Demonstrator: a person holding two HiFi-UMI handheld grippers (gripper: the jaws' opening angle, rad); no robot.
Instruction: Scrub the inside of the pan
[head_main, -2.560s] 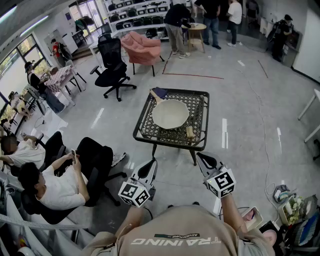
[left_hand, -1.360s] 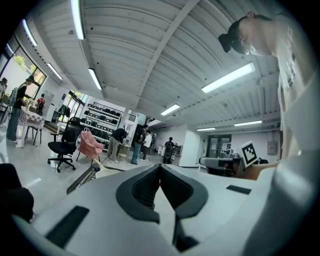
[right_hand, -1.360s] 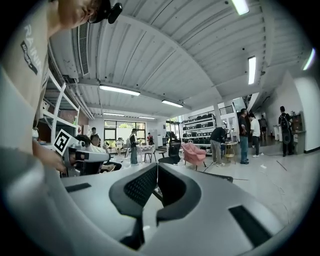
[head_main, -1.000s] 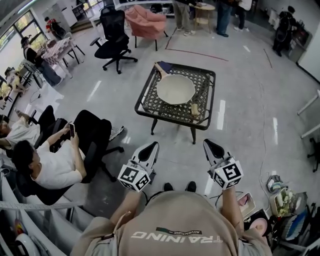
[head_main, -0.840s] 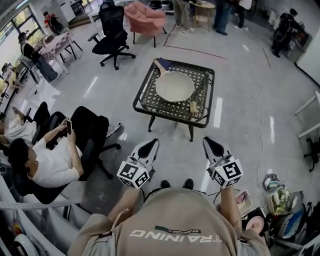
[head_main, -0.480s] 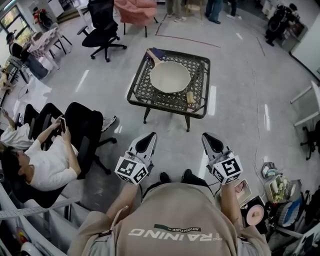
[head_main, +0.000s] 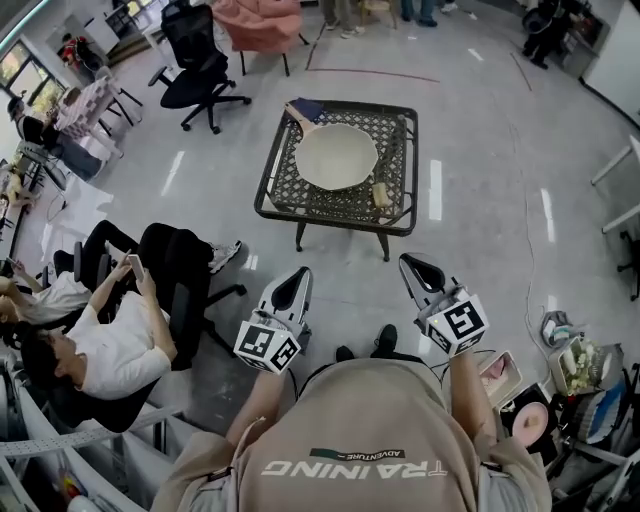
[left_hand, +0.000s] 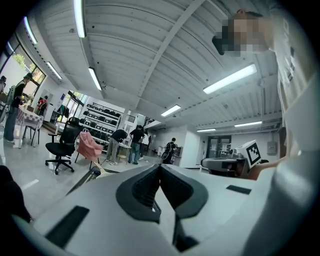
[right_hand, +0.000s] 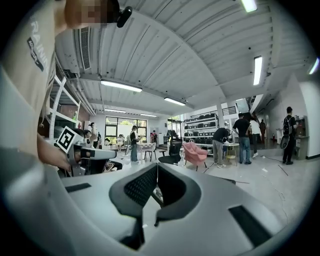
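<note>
A cream pan (head_main: 336, 155) with a dark-ended handle lies on a low black mesh table (head_main: 335, 218) in the head view. A small tan scrubber (head_main: 380, 194) rests on the mesh to the pan's right. Both grippers hang over the floor well short of the table, held out level in front of the person. My left gripper (head_main: 297, 274) is shut with nothing between its jaws, as the left gripper view confirms (left_hand: 160, 166). My right gripper (head_main: 408, 264) is shut and empty too, its jaws meeting in the right gripper view (right_hand: 156, 166).
People sit in office chairs (head_main: 110, 340) on the left. A black office chair (head_main: 200, 60) and a pink armchair (head_main: 258, 18) stand beyond the table. Bags and plates (head_main: 570, 370) lie on the floor at lower right. Bare floor separates me from the table.
The person carrying the grippers has stepped forward, and the table looks slightly larger. Both grippers stay shut and empty in front of the body.
</note>
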